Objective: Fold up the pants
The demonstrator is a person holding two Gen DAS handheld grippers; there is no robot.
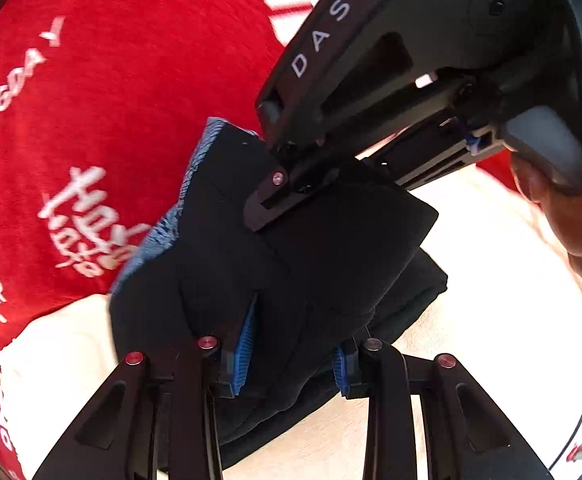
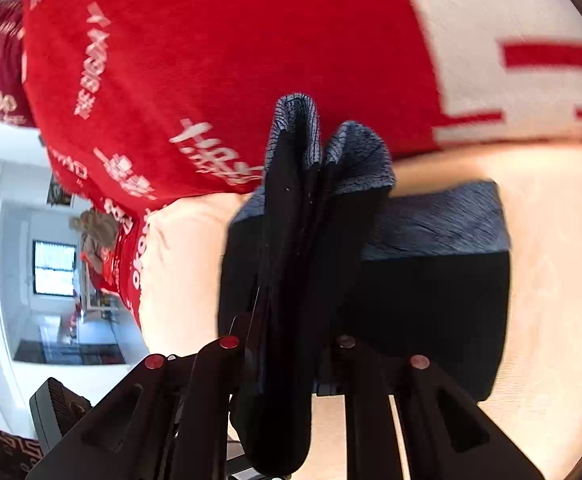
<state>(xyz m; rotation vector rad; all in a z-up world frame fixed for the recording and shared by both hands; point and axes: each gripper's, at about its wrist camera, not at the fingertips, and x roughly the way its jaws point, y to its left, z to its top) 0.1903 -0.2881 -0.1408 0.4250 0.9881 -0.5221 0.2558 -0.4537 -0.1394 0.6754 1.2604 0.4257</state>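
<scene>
The black pants with a blue-grey knit inside lie partly folded on a cream bed sheet. My left gripper is shut on a thick fold of the cloth, which fills the gap between its blue pads. My right gripper comes in from the upper right and pinches the far part of the same bundle. In the right wrist view, the right gripper is shut on a bunched upright fold whose blue-grey edge sticks up. The rest of the pants lie flat to its right.
A red blanket with white lettering covers the far side of the bed. A person's hand holds the right gripper's handle. Beyond the bed's left edge are a room floor and a window.
</scene>
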